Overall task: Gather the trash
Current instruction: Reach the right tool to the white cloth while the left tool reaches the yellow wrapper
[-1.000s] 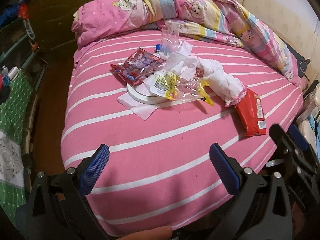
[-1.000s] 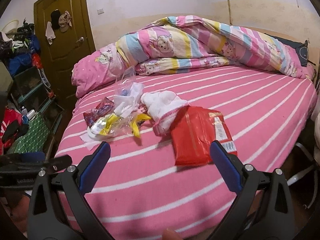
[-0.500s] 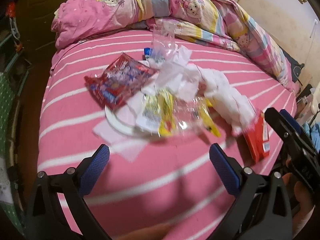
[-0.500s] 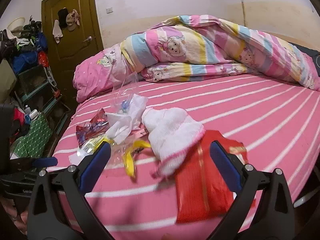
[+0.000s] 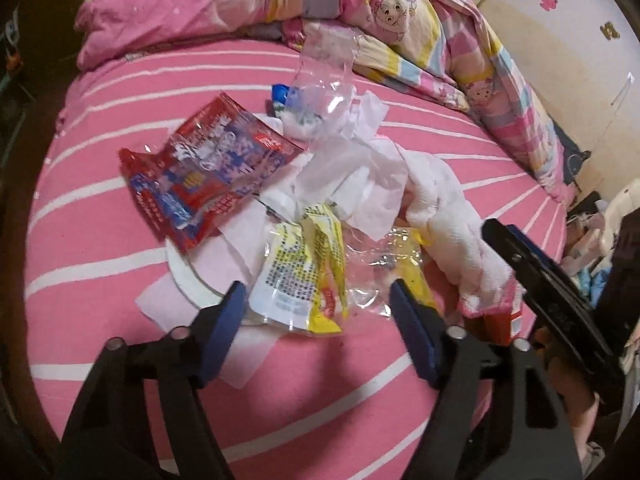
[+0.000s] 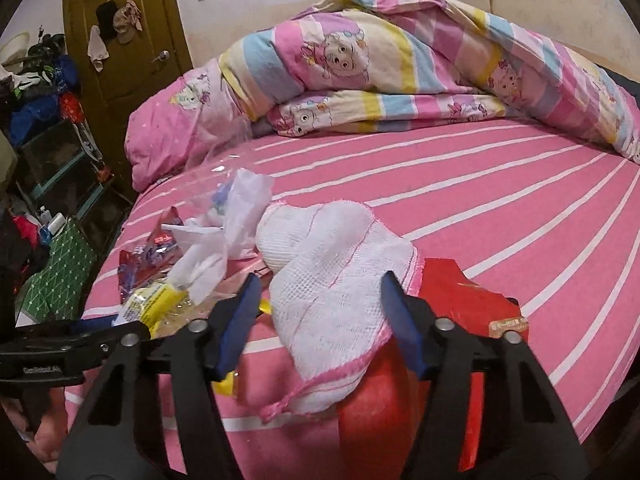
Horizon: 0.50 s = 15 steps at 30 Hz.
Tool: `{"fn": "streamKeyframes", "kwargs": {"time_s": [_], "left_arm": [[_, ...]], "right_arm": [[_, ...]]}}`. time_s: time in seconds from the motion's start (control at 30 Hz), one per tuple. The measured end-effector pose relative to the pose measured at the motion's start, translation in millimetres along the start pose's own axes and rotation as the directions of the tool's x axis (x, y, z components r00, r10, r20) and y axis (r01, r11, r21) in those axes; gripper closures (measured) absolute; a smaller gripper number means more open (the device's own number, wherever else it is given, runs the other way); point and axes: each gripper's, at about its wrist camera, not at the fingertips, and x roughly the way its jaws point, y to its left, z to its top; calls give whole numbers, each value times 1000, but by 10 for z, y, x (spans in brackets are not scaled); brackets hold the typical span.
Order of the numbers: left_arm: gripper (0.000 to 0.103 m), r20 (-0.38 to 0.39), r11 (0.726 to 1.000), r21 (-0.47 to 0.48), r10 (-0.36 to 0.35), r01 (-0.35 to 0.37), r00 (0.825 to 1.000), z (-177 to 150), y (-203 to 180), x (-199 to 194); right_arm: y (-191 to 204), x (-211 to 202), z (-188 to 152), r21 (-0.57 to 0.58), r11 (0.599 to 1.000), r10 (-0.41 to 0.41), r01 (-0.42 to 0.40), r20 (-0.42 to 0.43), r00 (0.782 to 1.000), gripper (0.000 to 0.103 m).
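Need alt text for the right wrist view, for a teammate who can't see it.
The right claw, its jaws closing but not yet pressing, straddles a white mesh cloth with pink edging draped over a red foil packet on a pink striped bed sheet. Crumpled wrappers and tissue lie left.

Warm, dim indoor light gives both views a soft, slightly blurred look, with fisheye bending and black vignette corners; glare glints off the clear plastic wrap (image 5: pixel 328 92), and the dark door (image 6: pixel 132 40) side sinks into shadow
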Motion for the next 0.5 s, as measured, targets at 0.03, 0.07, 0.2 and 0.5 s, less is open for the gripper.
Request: {"fn": "streamKeyframes", "kwargs": {"time_s": [0.03,0.07,0.2,0.5], "left_arm": [[41,-5,1000,-10,-7,7,1000,4,16,10],[42,-8,1000,-18,-11,11,1000,13,36,25],[48,-30,998,-60,-27,26,999,21,116,74],[71,-50,992,-108,-75,70,996,0,168,153]], "right_arm": [[-4,39,5,-1,1000,-1,1,-12,1000,50],[-5,59,0,-3,1000,-4,4,-19,1000,53],[-54,132,-38,11,1000,-26,27,-52,998,53],[-151,261,-88,12,997,-70,72,-110,991,48]]}}
